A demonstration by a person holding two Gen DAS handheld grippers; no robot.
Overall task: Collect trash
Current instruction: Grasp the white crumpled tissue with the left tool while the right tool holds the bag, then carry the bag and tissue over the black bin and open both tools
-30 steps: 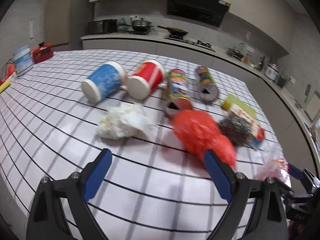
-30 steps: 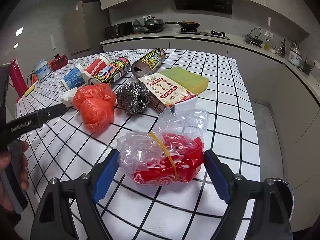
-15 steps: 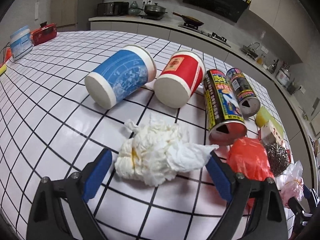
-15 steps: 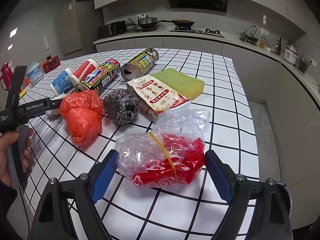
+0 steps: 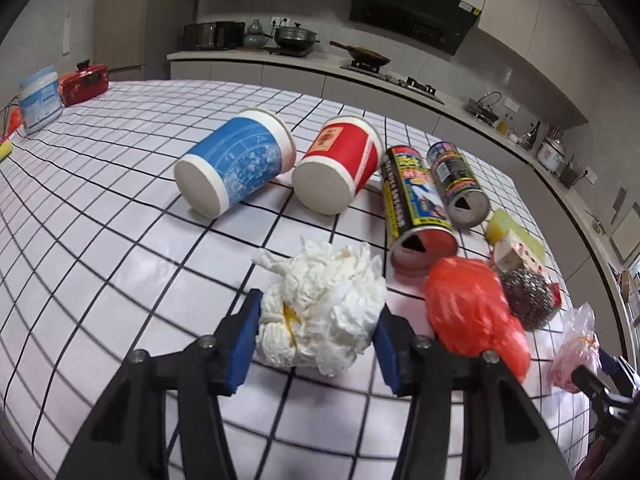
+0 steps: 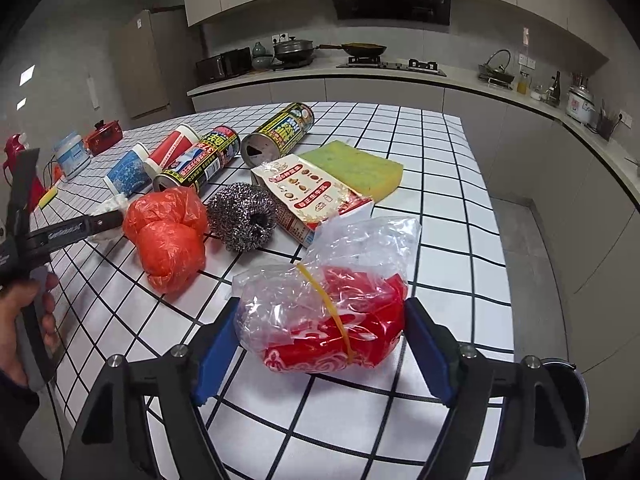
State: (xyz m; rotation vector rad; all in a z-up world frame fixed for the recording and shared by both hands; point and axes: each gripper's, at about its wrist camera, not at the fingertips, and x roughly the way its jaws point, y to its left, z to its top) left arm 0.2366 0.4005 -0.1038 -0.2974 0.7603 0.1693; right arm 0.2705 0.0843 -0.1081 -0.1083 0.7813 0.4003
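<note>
A crumpled white tissue wad [image 5: 320, 308] lies on the checked table, and my left gripper [image 5: 316, 340] is shut on it, blue pads pressing both sides. A clear plastic bag with red contents and a yellow band [image 6: 324, 316] lies between the wide-open jaws of my right gripper [image 6: 320, 352], with its left pad touching the bag and a small gap at the right pad. An orange-red plastic bag [image 5: 472, 316] [image 6: 168, 240] lies between the two. The left gripper shows in the right wrist view [image 6: 96, 222].
A blue cup [image 5: 236, 168], a red cup [image 5: 340, 172] and two cans [image 5: 416, 208] [image 5: 458, 184] lie on their sides. A steel scourer [image 6: 244, 216], a snack carton [image 6: 312, 196] and a yellow-green sponge [image 6: 356, 168] lie beyond. The table edge [image 6: 492, 240] runs at the right.
My left gripper has swung left from the orange bag to the tissue wad and closed on it. My right gripper has stayed around the clear bag, narrowing a little.
</note>
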